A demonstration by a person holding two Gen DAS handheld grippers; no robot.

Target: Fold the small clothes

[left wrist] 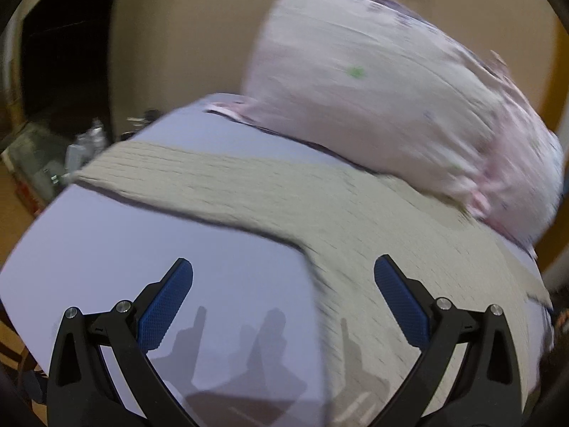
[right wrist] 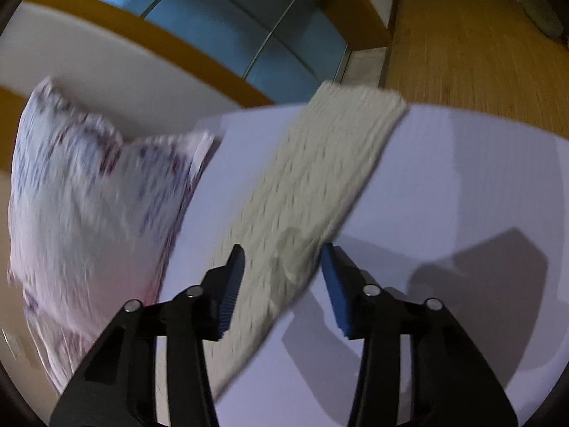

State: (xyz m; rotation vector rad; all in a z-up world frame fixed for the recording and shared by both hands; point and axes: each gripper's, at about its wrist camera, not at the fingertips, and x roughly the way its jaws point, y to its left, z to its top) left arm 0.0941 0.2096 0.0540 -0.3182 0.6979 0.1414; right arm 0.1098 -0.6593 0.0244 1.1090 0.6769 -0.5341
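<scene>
A beige knitted garment [left wrist: 284, 185] lies spread on a pale lavender sheet [left wrist: 142, 242]; one long sleeve runs to the left and the body lies at the right. My left gripper [left wrist: 282, 277] is open and empty above the sheet, at the garment's inner corner. In the right wrist view a long strip of the same garment [right wrist: 320, 178] runs away from me. My right gripper [right wrist: 282, 267] is open, its fingers either side of the strip's near part, which is bunched there. Both views are blurred.
A pink patterned pillow [left wrist: 391, 106] lies against the garment's far side; it also shows in the right wrist view [right wrist: 96, 206] at the left. A wooden headboard [right wrist: 149, 32] and wooden floor [right wrist: 480, 53] lie beyond the bed. Clutter [left wrist: 81, 149] sits off the bed's left edge.
</scene>
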